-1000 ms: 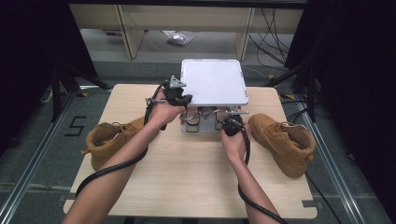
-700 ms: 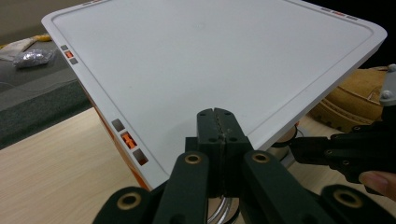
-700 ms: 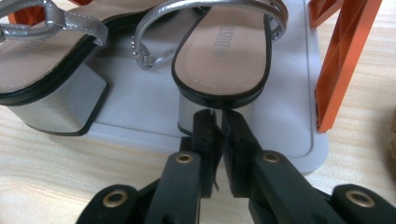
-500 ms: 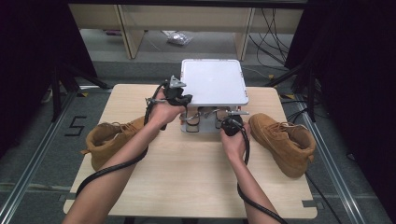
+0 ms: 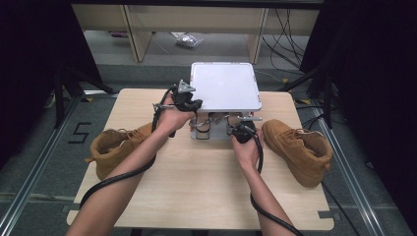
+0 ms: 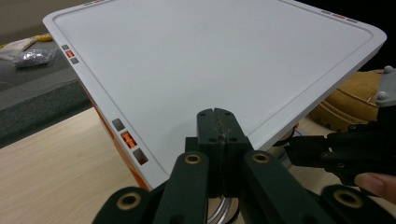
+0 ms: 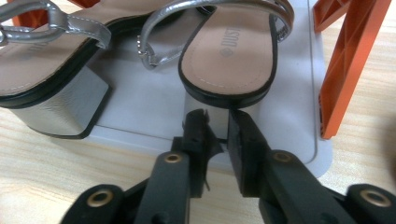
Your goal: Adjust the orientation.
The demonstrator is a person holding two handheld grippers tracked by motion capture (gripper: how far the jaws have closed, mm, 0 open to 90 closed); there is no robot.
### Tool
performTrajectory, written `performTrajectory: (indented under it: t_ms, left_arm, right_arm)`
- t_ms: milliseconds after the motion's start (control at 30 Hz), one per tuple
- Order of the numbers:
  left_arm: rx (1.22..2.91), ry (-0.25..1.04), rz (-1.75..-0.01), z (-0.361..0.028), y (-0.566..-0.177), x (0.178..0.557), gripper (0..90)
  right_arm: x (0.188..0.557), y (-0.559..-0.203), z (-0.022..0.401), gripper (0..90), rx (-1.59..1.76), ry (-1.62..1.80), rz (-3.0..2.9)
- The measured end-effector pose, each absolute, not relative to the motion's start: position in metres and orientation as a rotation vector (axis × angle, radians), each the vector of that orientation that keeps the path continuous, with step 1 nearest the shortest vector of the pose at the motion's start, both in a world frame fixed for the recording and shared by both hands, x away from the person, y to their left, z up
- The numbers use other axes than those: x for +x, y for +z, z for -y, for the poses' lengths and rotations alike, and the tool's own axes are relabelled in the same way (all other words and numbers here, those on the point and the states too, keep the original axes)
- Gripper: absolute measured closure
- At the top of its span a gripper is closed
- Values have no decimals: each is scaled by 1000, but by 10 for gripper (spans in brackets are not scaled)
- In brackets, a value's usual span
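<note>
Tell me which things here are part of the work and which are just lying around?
In use:
- shoe rack
- silver sandals
- left tool, shut
- right tool, jaws just opening, nothing between them

Lying about:
- left boot
- right boot
- crumpled wrapper on floor

The carrying surface is a rectangular light-wood laminate table (image 5: 196, 191) with rounded corners. Three items rest directly on it. A tan suede lace-up ankle boot (image 5: 114, 147) lies at the left edge, and a second tan suede ankle boot (image 5: 300, 150) lies near the right edge, its toe toward the near right corner. Between them, at the far middle of the table, stands a two-tier shoe rack with a white square top plate (image 5: 226, 88), orange struts (image 7: 348, 60) and a pale grey base shelf (image 7: 289, 126). The base shelf sits flat on the wood. It carries two silver-strapped block-heel sandals with tan insoles (image 7: 229, 56), side by side.
</note>
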State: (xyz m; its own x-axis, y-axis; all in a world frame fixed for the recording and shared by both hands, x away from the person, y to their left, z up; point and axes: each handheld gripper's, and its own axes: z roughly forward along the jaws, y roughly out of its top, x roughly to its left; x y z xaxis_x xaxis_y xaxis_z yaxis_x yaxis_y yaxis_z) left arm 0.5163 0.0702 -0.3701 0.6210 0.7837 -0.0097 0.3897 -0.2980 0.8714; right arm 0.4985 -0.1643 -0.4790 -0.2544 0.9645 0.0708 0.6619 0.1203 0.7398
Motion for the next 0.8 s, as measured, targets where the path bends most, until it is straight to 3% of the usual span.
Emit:
performTrajectory:
  t_ms: [133,333,567,800]
  left_arm:
    - [1913,542,-922,-70,-371,516,891]
    - [1903,551,-924,-72,-371,517,843]
    - [1900,510,-926,-85,-360,510,710]
    - [1911,511,-931,-108,-353,498,639]
  right_arm:
    - [492,-474,165,737,1558,962,-1966]
    - [470,-459,178,622,1533,1005,-1993]
    - [437,-451,202,515,1534,1045,-2029]
    - [412,-453,218,501,1540,1061,-2014]
